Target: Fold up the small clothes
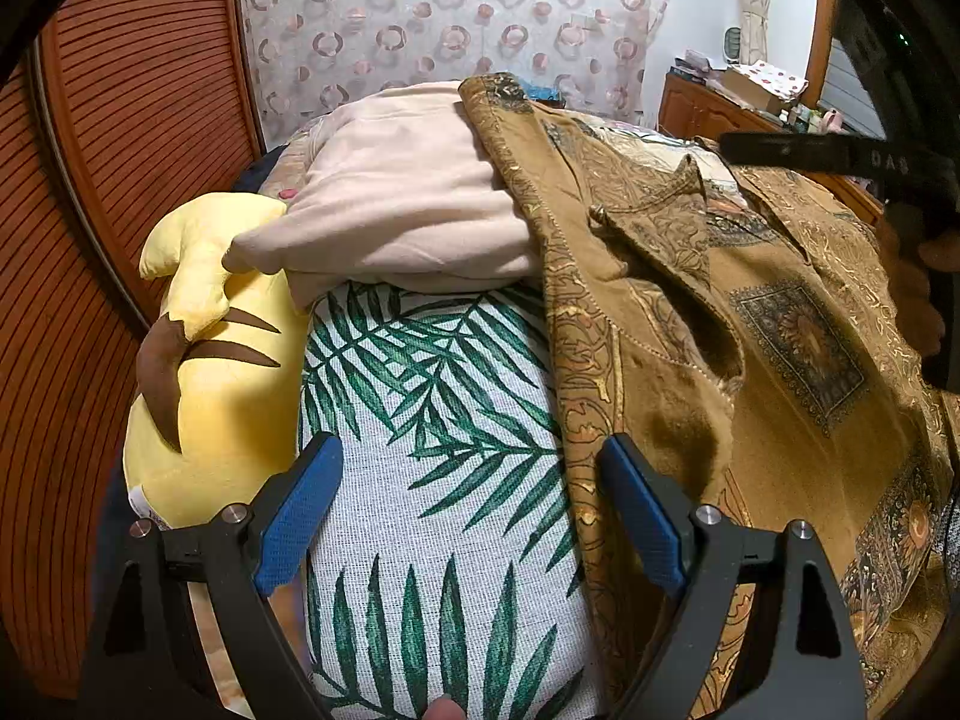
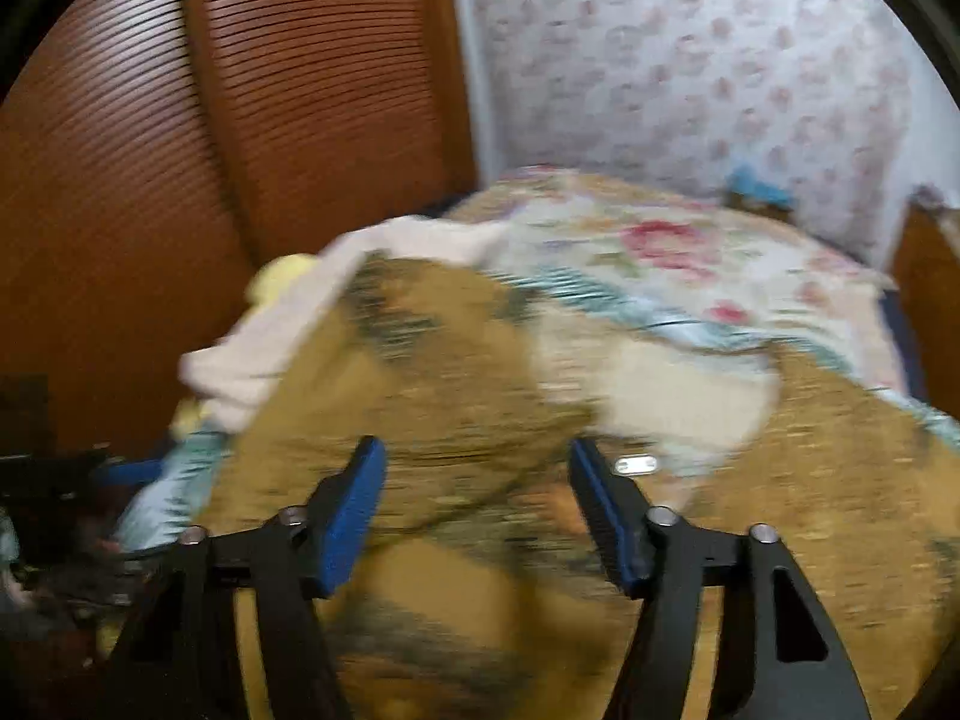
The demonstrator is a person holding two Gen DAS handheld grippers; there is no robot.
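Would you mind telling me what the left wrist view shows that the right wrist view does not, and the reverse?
Only the left wrist view shows the palm-leaf cloth sharply, the yellow plush's brown stripes, the wooden dresser and the left tongs, open over the leaf cloth.

Only the right wrist view, which is blurred, shows the floral bedspread and the right tongs, open above the brown garment.

Both show the brown patterned garment, the pale pink garment, the louvred wooden doors and the patterned curtain.

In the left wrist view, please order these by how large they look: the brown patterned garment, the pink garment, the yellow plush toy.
Largest to smallest, as they look:
1. brown patterned garment
2. pink garment
3. yellow plush toy
Pink garment and toy look close; the garment lies farther away and partly covered, so that order is unsure.
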